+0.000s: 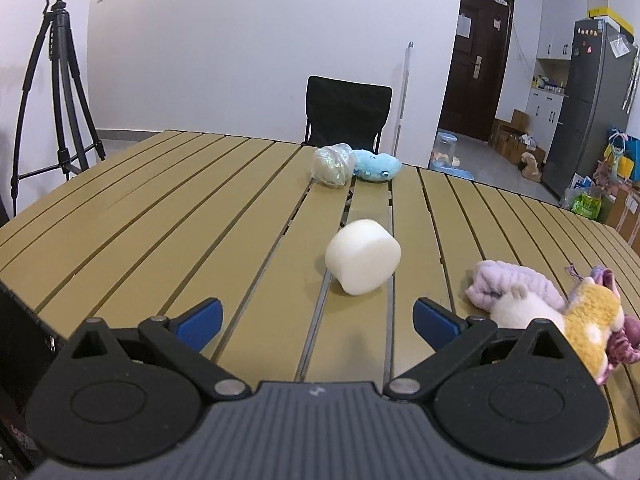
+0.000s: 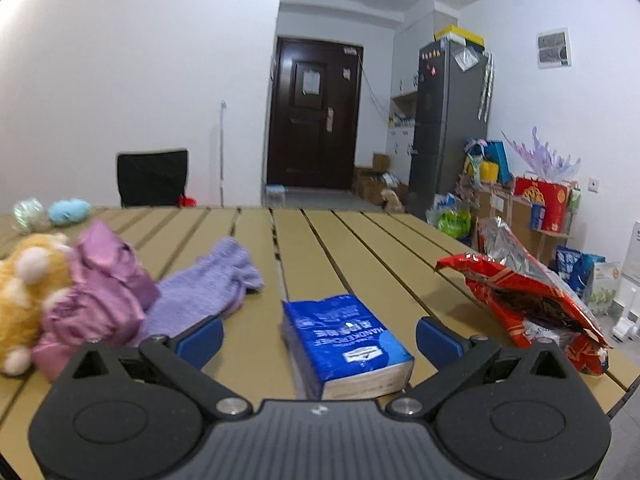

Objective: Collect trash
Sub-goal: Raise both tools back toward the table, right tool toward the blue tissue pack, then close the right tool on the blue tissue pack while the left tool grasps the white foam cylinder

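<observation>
A white foam cylinder (image 1: 362, 256) lies on its side on the slatted tan table (image 1: 160, 208), just ahead of my left gripper (image 1: 318, 322), which stands open with nothing between its blue fingers. Farther back lies a crumpled clear plastic bag (image 1: 333, 164) against a blue plush toy (image 1: 378, 166). In the right wrist view a blue tissue pack (image 2: 346, 344) lies between the fingers of my open right gripper (image 2: 320, 338), untouched by the pads. A torn red snack bag (image 2: 528, 300) lies at the right near the table edge.
A yellow and white plush (image 1: 576, 316) with purple cloth (image 2: 100, 284) and a lilac sock (image 2: 212, 288) lie between the two grippers. A black chair (image 1: 346, 110) stands behind the table and a tripod (image 1: 56, 80) to the left. Fridge (image 2: 448, 128) and clutter stand at the right.
</observation>
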`<action>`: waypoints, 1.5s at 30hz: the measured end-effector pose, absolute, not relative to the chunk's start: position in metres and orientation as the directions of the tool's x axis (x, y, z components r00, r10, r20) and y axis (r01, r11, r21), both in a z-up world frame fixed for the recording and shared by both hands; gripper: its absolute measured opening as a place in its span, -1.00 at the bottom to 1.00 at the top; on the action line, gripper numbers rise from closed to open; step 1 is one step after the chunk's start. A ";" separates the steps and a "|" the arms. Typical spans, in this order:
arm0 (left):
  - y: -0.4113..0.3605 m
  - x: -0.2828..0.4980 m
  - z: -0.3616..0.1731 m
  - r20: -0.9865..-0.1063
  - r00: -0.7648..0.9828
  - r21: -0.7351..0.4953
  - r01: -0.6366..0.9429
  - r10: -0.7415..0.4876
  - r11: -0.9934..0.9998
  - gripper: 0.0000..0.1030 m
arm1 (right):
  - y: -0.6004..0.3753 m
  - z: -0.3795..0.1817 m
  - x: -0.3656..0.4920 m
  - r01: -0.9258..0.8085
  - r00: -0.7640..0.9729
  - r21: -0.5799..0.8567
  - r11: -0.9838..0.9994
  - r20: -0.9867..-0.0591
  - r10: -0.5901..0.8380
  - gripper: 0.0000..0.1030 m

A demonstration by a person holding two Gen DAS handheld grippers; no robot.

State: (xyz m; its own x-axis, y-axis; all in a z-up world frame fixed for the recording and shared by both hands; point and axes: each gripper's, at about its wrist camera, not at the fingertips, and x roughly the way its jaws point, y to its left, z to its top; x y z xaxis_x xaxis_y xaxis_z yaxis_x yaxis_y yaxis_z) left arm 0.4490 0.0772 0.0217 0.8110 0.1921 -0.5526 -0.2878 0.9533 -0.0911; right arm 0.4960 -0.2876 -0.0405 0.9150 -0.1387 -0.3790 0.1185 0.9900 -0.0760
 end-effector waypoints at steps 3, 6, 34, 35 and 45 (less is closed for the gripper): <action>0.079 0.459 0.022 -0.556 0.810 -0.088 -0.282 0.188 0.955 1.00 | -0.291 -0.041 0.507 0.127 0.895 -0.074 0.989 -0.421 -0.146 0.71; 0.081 0.470 0.020 -0.561 0.806 -0.084 -0.281 0.188 0.956 1.00 | -0.292 -0.043 0.515 0.128 0.878 -0.079 0.989 -0.454 -0.150 0.39; 0.065 0.553 -0.012 -0.600 0.779 -0.046 -0.261 0.182 0.964 0.90 | -0.295 -0.039 0.512 0.155 0.903 0.052 0.987 -0.413 -0.120 -0.01; 0.065 0.554 -0.014 -0.603 0.776 -0.045 -0.262 0.182 0.964 0.79 | -0.294 -0.039 0.512 0.154 0.903 0.053 0.987 -0.412 -0.119 -0.01; 0.065 0.554 -0.016 -0.595 0.785 -0.053 -0.250 0.170 0.967 0.10 | -0.297 -0.039 0.511 0.145 0.905 0.060 0.988 -0.412 -0.108 -0.01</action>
